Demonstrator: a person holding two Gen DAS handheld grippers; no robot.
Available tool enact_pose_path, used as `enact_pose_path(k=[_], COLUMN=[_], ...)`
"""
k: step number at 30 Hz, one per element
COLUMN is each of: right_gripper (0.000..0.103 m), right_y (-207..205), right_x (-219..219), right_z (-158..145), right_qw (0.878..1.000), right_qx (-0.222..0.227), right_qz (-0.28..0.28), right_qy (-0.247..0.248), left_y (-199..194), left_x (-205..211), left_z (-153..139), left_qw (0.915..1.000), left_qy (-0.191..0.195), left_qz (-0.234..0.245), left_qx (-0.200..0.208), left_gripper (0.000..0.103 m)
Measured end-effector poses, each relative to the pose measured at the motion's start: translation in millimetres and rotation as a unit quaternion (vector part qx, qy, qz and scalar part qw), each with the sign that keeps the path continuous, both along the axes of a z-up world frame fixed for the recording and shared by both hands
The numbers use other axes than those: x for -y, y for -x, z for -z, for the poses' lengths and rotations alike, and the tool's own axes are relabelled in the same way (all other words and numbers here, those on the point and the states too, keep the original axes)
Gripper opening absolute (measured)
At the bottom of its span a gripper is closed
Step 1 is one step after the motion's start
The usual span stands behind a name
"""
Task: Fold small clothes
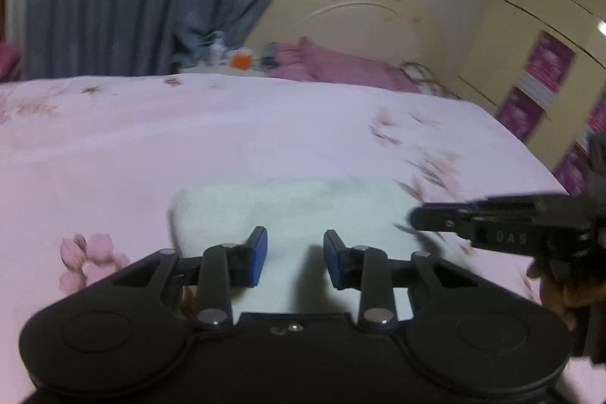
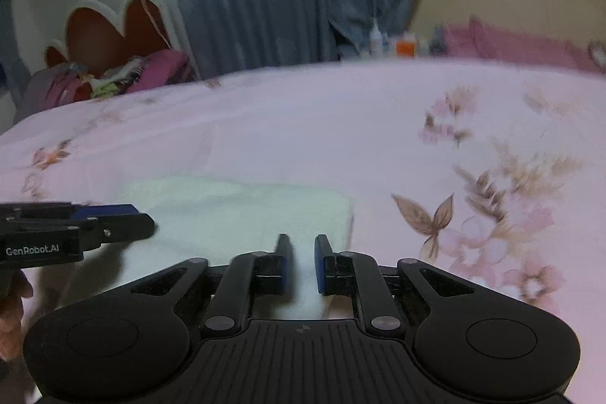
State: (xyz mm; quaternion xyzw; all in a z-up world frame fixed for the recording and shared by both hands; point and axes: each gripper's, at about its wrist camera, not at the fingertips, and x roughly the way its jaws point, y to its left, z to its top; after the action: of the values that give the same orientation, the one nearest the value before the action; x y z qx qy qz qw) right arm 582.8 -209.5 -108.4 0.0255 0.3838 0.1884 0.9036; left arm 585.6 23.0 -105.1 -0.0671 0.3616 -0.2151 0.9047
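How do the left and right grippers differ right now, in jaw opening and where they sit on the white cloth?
The left gripper stands wider open; the right gripper shows a narrower gap. The left sits toward the left part of the white cloth, the right near the cloth's right edge. Both are open, holding nothing, with cloth showing between their blue-padded fingers, over the pink floral bedsheet.
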Motion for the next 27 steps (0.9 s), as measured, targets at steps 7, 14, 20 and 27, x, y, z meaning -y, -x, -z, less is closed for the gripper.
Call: enact_pose_path(k=[7, 14, 20, 27], right_gripper=[0.012, 0.012, 0.013, 0.012], right_y=[70, 130, 169, 180], right_x=[-10, -8, 18, 8], right_z=[-3, 18, -2, 22], right_qw=[0.997, 0.993, 0.999, 0.995], right_qx=[-0.019, -0.056, -0.023, -0.065], right_qz=[-0.076, -0.099, -0.039, -0.063], right_qy=[-0.004, 0.040, 0.022, 0.036], left_y=[84, 133, 154, 163], left_x=[21, 25, 8, 11], left_z=[-3, 23, 6, 20], left_qw=[0.9989, 0.9992, 0.9999, 0.9992], left_qy=[-0.004, -0.020, 0.000, 0.000], left_qz=[0.027, 0.034, 0.008, -0.003], left_qx=[0.039, -0.009, -0.010, -0.039], left_gripper=[0.028, 0.029, 0.031, 0.032])
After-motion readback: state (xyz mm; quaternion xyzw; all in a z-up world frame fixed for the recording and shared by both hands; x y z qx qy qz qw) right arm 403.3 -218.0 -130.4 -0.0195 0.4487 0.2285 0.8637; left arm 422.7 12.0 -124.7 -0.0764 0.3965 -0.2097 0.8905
